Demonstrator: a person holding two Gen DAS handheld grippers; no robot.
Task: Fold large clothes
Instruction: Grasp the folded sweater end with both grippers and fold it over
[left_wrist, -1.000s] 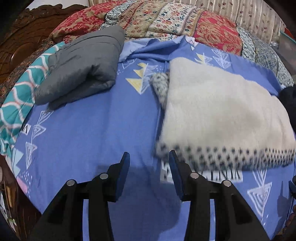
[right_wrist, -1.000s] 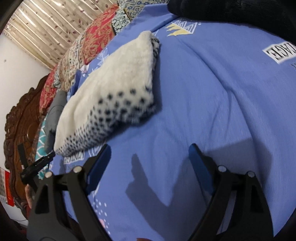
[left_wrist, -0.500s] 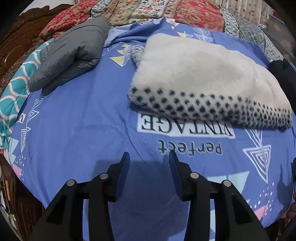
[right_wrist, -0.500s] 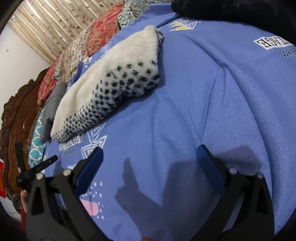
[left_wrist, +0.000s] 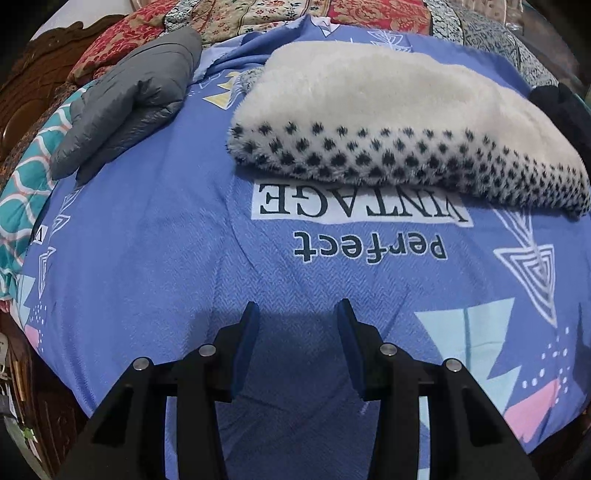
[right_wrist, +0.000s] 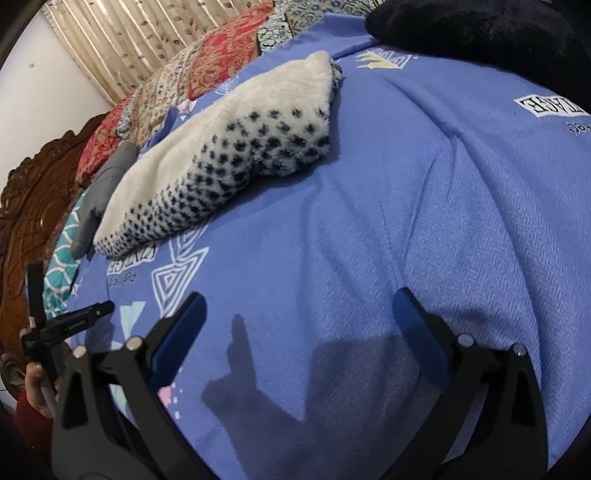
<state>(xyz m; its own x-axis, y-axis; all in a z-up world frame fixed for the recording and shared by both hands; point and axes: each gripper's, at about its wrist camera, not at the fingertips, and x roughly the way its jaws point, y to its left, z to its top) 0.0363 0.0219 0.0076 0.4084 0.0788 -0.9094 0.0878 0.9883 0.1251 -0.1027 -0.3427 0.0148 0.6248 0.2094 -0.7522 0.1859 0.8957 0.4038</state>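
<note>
Both grippers pulled back toward near edge of bed (left_wrist: 155, 258). Fleece top (left_wrist: 388, 122) lies folded mid-bed, let go. Right gripper (right_wrist: 299, 321) jaws just opened wide, nothing between; left gripper (left_wrist: 295, 325) half-open, empty. Fold looks done; dark garment (right_wrist: 480, 33) at far edge prob next.

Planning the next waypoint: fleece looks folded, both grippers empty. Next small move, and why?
Probably swing the right gripper toward the black garment: the white spotted fleece and grey jacket already lie folded, the black one looks bunched, and both grippers are open.
</note>
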